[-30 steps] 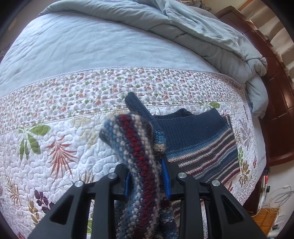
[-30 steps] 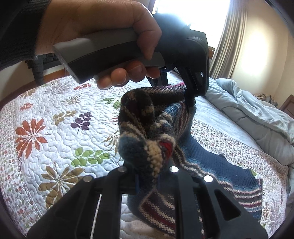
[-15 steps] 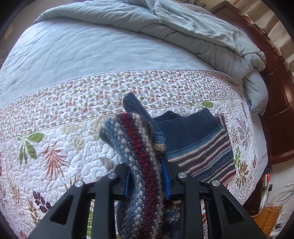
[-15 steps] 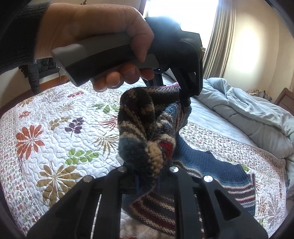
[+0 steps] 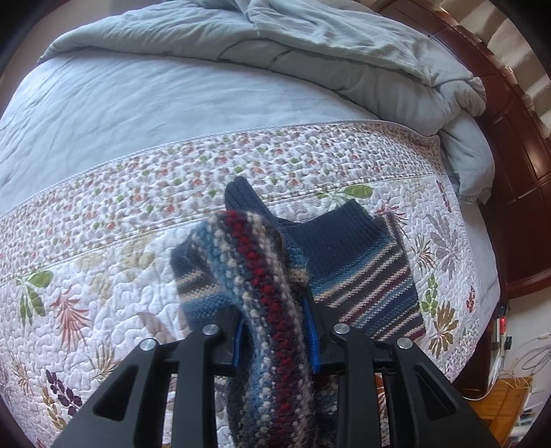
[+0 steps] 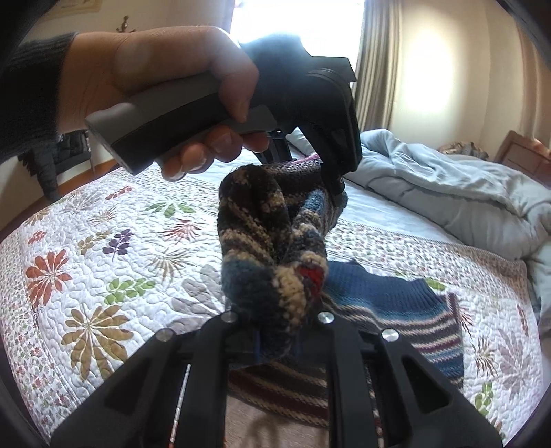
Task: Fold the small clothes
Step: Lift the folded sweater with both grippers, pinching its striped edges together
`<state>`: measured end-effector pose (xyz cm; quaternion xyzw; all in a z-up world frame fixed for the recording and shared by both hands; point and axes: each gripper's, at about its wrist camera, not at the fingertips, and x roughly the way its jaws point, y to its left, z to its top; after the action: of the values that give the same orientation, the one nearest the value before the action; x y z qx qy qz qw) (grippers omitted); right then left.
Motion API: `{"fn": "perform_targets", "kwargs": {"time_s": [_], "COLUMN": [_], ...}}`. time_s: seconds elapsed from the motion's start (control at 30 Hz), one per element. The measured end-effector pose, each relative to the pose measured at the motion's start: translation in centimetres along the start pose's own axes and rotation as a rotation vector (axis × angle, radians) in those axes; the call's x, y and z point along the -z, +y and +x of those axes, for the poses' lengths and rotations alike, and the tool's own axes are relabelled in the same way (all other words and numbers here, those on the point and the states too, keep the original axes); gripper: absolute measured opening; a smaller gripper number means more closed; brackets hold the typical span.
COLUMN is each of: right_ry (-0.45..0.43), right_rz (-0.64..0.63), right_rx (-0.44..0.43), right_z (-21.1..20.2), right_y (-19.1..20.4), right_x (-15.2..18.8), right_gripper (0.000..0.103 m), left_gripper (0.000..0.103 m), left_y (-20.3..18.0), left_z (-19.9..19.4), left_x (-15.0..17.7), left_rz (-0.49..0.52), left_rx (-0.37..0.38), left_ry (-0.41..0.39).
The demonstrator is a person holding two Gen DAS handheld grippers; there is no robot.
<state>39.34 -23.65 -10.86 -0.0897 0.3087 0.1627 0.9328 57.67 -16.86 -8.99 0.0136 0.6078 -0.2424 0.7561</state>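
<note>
A small striped knit sweater [image 5: 365, 275] with a navy upper part lies on the floral quilt [image 5: 103, 275]. Its near edge is lifted off the bed. My left gripper [image 5: 275, 331] is shut on a bunched fold of that striped knit, which fills the gap between the blue pads. In the right wrist view my right gripper [image 6: 277, 331] is shut on another bunch of the same sweater [image 6: 396, 310]. The left gripper [image 6: 330, 179], held by a hand [image 6: 155, 86], pinches the raised edge just beyond and above it. The sweater's navy part and striped body rest flat on the quilt.
A rumpled pale blue duvet [image 5: 310, 44] is piled at the far end of the bed over a blue sheet [image 5: 137, 113]. A dark wooden bed frame [image 5: 516, 155] runs along the right. Curtains and a bright window [image 6: 296, 24] stand behind the bed.
Both grippers carried the lifted sweater edge over toward the navy part lying on the quilt. Less of the flat striped body shows now. Both grips stayed the same.
</note>
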Motion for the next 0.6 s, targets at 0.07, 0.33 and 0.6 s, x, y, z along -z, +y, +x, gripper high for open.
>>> {"fn": "perform_targets", "kwargs": {"time_s": [0.07, 0.33, 0.6], "right_ry": [0.002, 0.004, 0.007], "right_rz": [0.02, 0.153, 0.267], "right_rx": [0.01, 0.032, 0.03], "right_z": [-0.2, -0.9, -1.1], "right_y": [-1.0, -6.2, -10.6], "right_x": [0.5, 3.2, 6.7], "right_gripper": [0.012, 0.012, 0.012], "left_gripper": [0.028, 0.028, 0.028], "left_y": [-1.0, -5.9, -9.8], "left_z": [0.6, 4.0, 8.6], "left_x": [-0.3, -2.0, -3.1], "left_rz": [0.009, 0.053, 0.08], "left_rx": [0.002, 0.009, 0.007], "left_ry": [0.006, 0.039, 0.081]}}
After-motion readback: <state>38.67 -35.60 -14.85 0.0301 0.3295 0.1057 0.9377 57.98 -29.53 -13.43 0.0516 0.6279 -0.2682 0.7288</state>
